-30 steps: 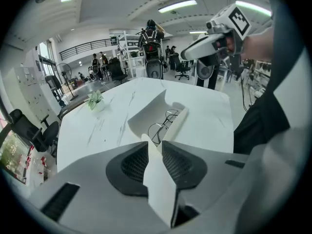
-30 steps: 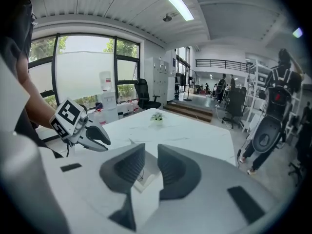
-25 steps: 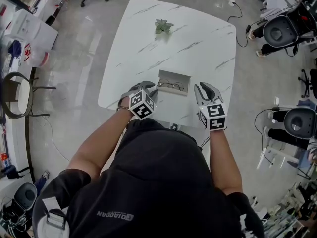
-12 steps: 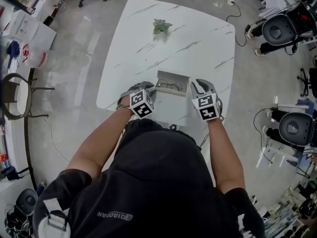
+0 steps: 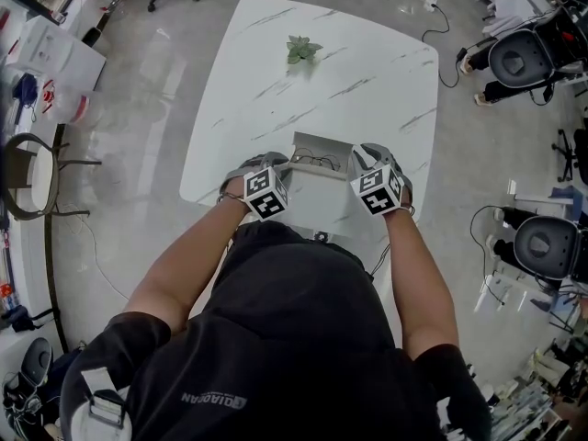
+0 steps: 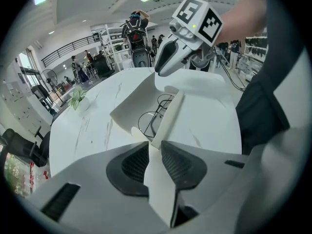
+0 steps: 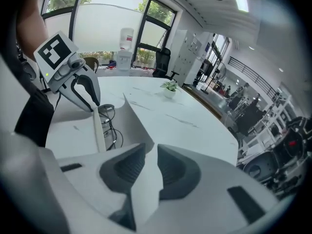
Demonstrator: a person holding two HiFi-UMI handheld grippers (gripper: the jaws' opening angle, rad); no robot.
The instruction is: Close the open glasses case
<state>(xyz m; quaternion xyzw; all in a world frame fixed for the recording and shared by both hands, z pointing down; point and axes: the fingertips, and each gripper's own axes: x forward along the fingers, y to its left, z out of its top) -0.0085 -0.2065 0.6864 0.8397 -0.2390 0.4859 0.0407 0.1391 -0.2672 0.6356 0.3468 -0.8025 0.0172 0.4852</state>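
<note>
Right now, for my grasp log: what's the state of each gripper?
Left gripper: closed on the glasses case lid.
Right gripper: closed on the glasses case lid too.

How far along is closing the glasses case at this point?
Done: both grips are made. The left tongs and right tongs are each shut on a white flap of the case. In hand: the held flaps stand raised on either side of the glasses. Left: the case is open with the glasses in plain sight, so the flaps have yet to meet over them.
</note>
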